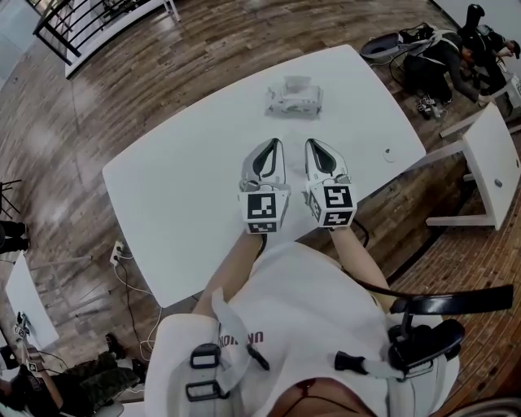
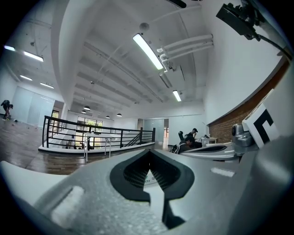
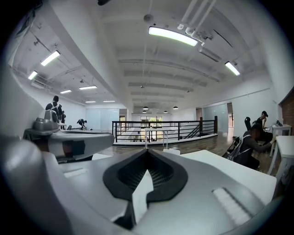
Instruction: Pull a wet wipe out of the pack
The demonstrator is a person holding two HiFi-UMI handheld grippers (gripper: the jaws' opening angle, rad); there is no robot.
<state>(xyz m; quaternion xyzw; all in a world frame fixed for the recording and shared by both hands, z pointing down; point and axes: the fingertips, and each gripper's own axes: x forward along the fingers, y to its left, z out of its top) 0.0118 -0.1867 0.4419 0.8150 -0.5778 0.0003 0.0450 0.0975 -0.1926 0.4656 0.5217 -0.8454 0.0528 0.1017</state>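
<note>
- Desk (image 1: 163, 204): smooth and bare, so I judge a one-sided tug would drag the light pack along instead of freeing a wipe.
- Wet wipe pack (image 1: 293, 98): at twelve o'clock from both grippers, well apart.
- Left gripper (image 1: 274, 148), right gripper (image 1: 314, 148): both closed (nothing held).

We see the table (image 1: 179, 212) running from near left to far right. On its far part lies the wet wipe pack (image 1: 293, 98). Nearer to us, over the table's middle, the left gripper (image 1: 275, 145) and the right gripper (image 1: 313, 145) hang side by side, with the pack well apart beyond them. A second table (image 1: 492, 163) stands right of the first. A person (image 1: 456, 53) sits at the far right, and a railing (image 1: 89, 24) stands at the far left.
</note>
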